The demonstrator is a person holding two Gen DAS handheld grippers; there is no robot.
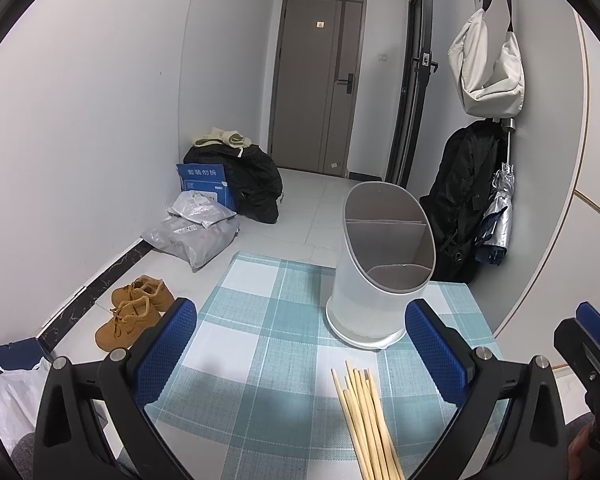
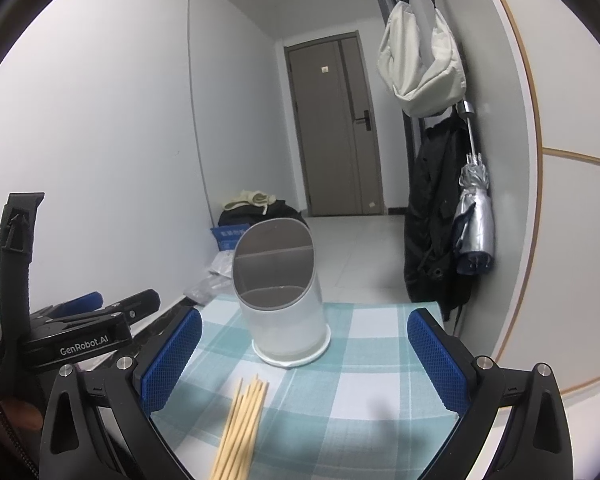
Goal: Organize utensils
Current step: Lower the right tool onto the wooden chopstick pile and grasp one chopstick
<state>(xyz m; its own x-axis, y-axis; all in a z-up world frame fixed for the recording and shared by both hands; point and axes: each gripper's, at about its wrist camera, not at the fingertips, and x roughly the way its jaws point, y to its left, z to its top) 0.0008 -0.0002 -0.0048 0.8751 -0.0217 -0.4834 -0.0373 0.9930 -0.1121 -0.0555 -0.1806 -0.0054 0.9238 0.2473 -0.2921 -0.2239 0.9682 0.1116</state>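
The left gripper (image 1: 300, 352) is held wide apart over the checked tablecloth (image 1: 260, 340), nothing pinched. Same deal with the right gripper (image 2: 304, 360), spread and empty. A bundle of wooden chopsticks (image 1: 366, 420) is laid flat between the fingers, and just beyond it the white utensil holder (image 1: 380, 272) is stood upright, compartments empty.

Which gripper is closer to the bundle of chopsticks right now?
Hard to call; if anything the right. The chopsticks lie between the open right gripper fingers, left of centre; in the left gripper view they lie right of centre.
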